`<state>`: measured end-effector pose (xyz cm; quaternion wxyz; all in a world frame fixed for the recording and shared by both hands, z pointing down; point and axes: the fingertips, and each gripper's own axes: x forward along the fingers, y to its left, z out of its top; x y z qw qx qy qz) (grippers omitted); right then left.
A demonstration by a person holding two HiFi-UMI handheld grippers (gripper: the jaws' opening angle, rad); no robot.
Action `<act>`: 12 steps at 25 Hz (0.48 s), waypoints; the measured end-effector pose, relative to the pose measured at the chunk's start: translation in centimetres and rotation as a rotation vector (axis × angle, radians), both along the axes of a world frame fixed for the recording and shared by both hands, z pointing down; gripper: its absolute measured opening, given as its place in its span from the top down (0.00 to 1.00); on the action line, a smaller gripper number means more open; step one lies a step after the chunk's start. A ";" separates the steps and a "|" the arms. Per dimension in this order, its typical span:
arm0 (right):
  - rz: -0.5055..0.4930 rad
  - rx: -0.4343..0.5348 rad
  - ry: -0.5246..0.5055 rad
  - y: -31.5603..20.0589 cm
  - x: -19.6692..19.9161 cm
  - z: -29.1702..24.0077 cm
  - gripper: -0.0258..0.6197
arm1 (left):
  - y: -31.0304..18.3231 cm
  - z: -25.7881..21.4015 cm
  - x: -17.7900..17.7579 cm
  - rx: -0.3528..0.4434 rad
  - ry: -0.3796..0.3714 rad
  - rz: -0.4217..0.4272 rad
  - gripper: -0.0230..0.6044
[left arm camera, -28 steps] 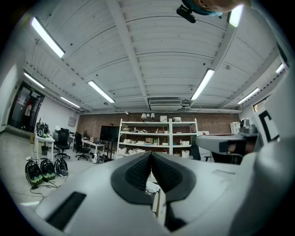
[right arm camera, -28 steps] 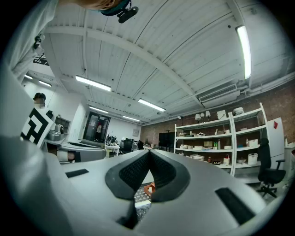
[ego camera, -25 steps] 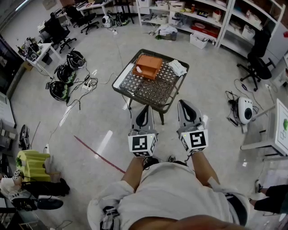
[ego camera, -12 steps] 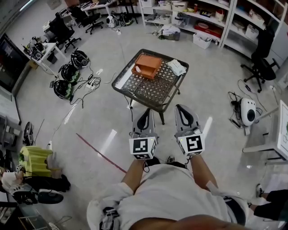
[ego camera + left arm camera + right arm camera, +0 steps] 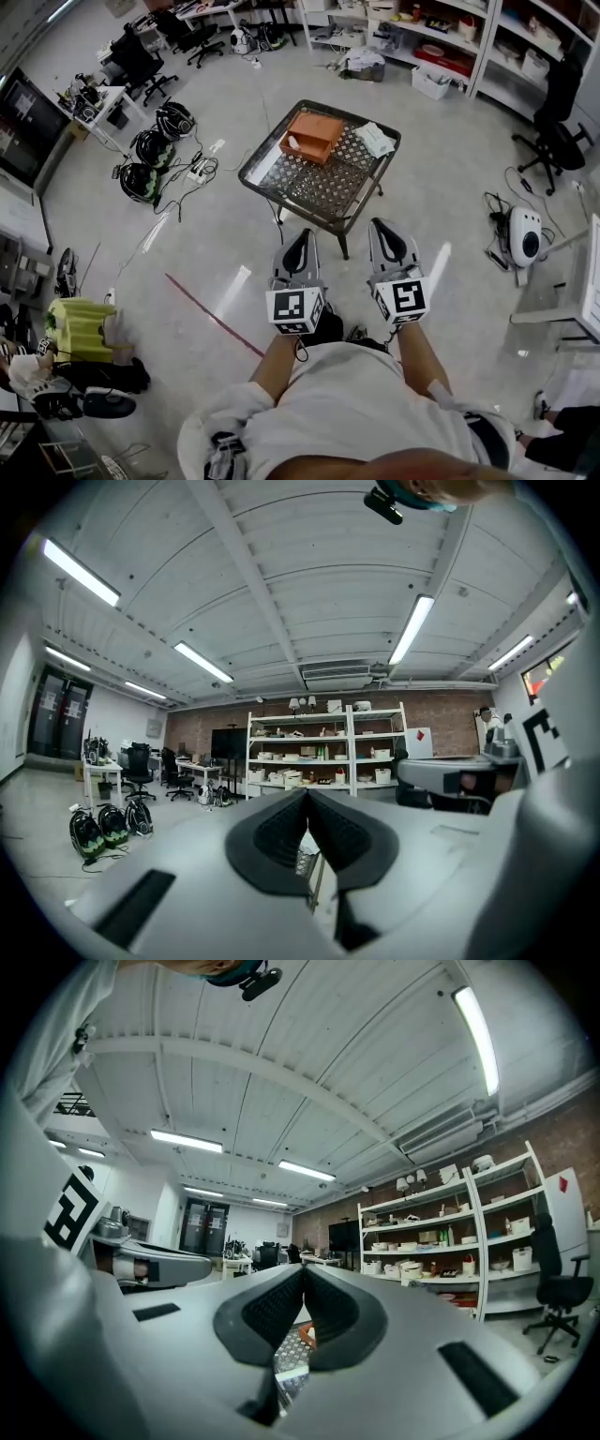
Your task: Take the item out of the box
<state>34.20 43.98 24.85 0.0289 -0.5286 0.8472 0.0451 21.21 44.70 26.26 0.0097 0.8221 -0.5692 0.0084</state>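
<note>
An orange box (image 5: 311, 136) lies at the far left of a dark mesh table (image 5: 314, 187), with a white slot on its near side. In the right gripper view a sliver of the orange box (image 5: 307, 1335) shows below the jaws. Both grippers are held side by side over the floor, short of the table's near edge. My left gripper (image 5: 300, 234) is shut and empty, its dark pads meeting at the tip (image 5: 307, 794). My right gripper (image 5: 383, 225) is also shut with nothing in it (image 5: 303, 1271). What is inside the box is hidden.
A white crumpled sheet (image 5: 376, 140) lies on the table's far right corner. Helmets and cables (image 5: 155, 150) lie on the floor to the left, a white device (image 5: 523, 239) to the right. Shelves and office chairs line the back. A red line (image 5: 211, 314) crosses the floor.
Both grippers have sunk a little and stayed shut. The view has shifted slightly, and the table and box have stayed as they were.
</note>
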 end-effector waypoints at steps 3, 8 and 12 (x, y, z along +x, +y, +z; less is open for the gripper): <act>-0.005 -0.021 0.002 -1.1 -0.2 1.0 0.95 | -0.9 1.2 -0.7 -0.026 0.006 -0.016 0.95; -0.026 -0.018 0.026 -3.8 -1.5 1.6 0.95 | -3.9 2.7 -1.8 -0.041 0.023 -0.028 0.95; -0.024 -0.027 0.040 -6.7 -3.1 1.9 0.95 | -7.0 3.6 -3.3 -0.058 0.031 -0.021 0.95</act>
